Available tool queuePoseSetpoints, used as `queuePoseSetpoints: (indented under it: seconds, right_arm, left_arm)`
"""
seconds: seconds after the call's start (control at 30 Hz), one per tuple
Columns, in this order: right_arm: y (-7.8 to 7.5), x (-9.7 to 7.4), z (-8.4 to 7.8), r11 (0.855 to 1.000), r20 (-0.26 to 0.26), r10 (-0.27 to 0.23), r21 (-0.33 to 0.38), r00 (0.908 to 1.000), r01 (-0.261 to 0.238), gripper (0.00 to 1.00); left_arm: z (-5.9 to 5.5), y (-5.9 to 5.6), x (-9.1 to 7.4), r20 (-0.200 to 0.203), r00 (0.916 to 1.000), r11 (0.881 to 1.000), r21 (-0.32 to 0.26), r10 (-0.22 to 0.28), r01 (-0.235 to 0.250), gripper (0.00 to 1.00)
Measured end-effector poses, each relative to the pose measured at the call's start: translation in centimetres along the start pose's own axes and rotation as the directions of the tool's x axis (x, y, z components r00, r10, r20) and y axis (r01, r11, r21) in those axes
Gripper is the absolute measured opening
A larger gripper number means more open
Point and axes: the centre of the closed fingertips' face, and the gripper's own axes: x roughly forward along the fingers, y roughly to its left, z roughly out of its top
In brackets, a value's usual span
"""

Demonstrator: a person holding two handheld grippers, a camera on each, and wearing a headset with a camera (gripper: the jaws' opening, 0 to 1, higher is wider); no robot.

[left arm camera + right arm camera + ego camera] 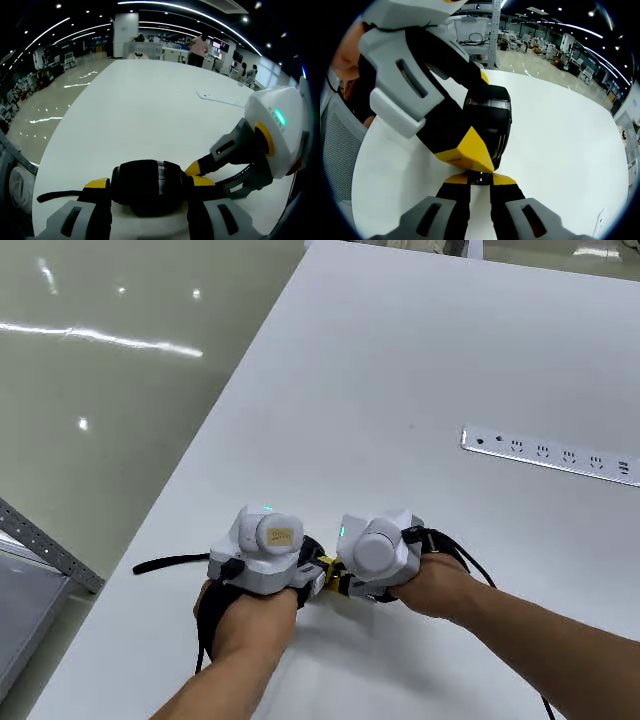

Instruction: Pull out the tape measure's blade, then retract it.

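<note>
So, purpose of the hold: the left gripper (149, 187) seemed to serve as the anchor, pinning the tape measure (147, 185) by its black case so the other tool could draw the blade away from it.
Left jaws: spread wide, yellow tips pressed against the case's two sides at the bottom centre of the left gripper view; gripping firmly, by the look of it.
Purpose of the approach: the right gripper (480, 179) met the case head-on at its lower edge, probably where the blade exits.
Right jaws: closed to a narrow gap at the bottom centre of the right gripper view, pinching a small dark piece under the case, likely the end hook (480, 177); too small to be sure.
Blade: no length of it showed; the pull looked not yet begun.
Strap: a black strap (170, 563) trailed left from the case, slack on the surface.
Table (400, 390): white; both tools sat low centre of the head view, close together, the tape measure between them.
Power strip (550, 453): at the right edge of the head view, well apart from the work.
</note>
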Motion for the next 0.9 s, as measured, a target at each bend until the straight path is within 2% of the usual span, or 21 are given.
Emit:
queuePoseSetpoints:
  seconds: [0.47, 0.77, 0.9]
  right_arm:
    - [0.08, -0.1, -0.05, 1.0, -0.024, -0.029, 0.005, 0.9993, 0.03, 0.16]
    - [0.06, -0.13, -0.15, 0.999, -0.036, -0.043, 0.013, 0.9984, 0.044, 0.16]
    - [-0.25, -0.22, -0.34, 0.998, -0.039, -0.053, 0.028, 0.9978, 0.054, 0.2]
  left_arm:
    - [-0.11, -0.01, -0.08, -0.001, 1.0, 1.0, -0.001, 0.008, -0.008, 0.6]
    - [-0.24, 0.09, -0.04, -0.003, 1.0, 1.0, 0.021, -0.006, 0.006, 0.61]
    - [-0.35, 0.04, -0.06, -0.005, 0.9999, 1.0, 0.022, -0.015, 0.015, 0.62]
